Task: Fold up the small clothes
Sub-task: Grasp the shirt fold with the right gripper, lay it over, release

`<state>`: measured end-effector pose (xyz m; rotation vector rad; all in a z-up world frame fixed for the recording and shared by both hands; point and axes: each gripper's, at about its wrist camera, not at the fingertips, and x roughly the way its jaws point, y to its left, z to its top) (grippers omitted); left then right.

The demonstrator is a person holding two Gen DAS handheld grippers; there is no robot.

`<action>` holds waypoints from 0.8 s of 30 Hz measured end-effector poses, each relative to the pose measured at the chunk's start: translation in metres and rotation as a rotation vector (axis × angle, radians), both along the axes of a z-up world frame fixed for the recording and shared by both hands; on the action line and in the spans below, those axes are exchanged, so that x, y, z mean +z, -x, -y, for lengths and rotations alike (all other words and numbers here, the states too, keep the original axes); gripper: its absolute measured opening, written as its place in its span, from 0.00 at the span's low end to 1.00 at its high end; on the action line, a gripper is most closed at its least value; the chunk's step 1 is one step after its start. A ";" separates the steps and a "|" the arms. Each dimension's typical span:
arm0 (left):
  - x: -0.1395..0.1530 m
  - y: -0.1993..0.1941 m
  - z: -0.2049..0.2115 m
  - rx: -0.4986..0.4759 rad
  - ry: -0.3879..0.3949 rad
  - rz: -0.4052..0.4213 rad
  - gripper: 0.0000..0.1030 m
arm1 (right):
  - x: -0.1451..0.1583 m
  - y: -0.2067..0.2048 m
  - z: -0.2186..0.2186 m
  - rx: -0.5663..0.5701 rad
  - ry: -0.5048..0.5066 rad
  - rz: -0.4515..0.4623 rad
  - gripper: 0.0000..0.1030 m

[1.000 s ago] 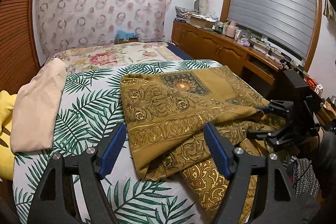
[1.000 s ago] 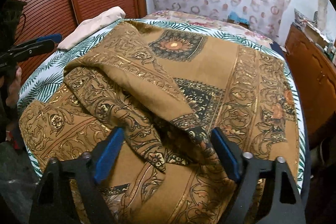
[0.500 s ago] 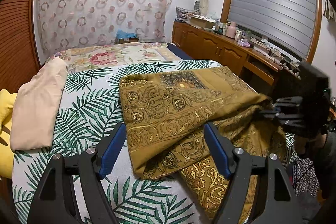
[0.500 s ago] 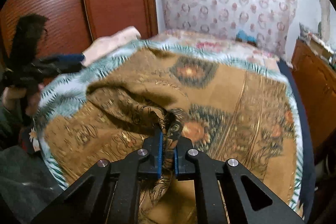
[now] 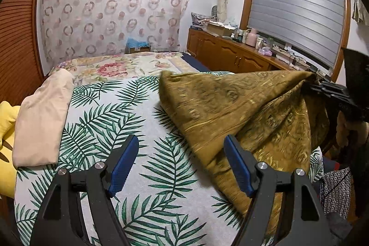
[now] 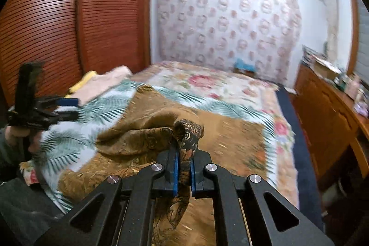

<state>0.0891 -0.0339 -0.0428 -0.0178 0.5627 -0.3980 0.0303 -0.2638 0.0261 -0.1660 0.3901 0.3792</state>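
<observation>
The right tongs (image 6: pixel 183 159) are pressed together on a bunched fold of the golden-brown patterned cloth (image 5: pixel 242 107), and the fabric sticks out above the blue pads (image 6: pixel 176 165). From this pinch the cloth hangs like a tent: one part is lifted in the air, the rest lies on the bed (image 5: pixel 147 121) toward its right edge as the left wrist camera sees it, and one corner of it lies flat on the palm-leaf sheet (image 5: pixel 99 121). In the left wrist view the right tongs (image 5: pixel 322 90) appear at the right border, with the cloth gathered at their tip.

The left tongs (image 5: pixel 181 163) are spread wide, with nothing between the pads, and they hover over the near edge of the bed. The lower border of the cloth is just beside their right finger. In the right wrist view the left tongs (image 6: pixel 71 108) are at the left, held by a hand (image 6: pixel 16 135).

A folded beige garment (image 5: pixel 41 117) lies along the left edge of the bed, well apart from the cloth, and touches something yellow (image 5: pixel 5 130) at the very edge. A wooden cabinet (image 5: pixel 230 54) stands beside the right side of the bed.
</observation>
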 end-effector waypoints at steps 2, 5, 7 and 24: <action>0.000 0.000 0.002 -0.002 0.000 0.003 0.75 | -0.004 0.007 0.010 -0.044 0.006 -0.026 0.07; 0.000 0.000 0.003 -0.006 0.000 0.004 0.75 | -0.019 0.004 0.022 -0.112 0.030 -0.075 0.07; 0.000 -0.001 0.005 -0.008 -0.004 0.003 0.75 | -0.029 0.001 0.023 -0.127 0.029 -0.114 0.13; -0.003 0.001 0.012 -0.015 -0.018 0.002 0.75 | -0.016 0.023 0.000 -0.147 0.028 -0.093 0.72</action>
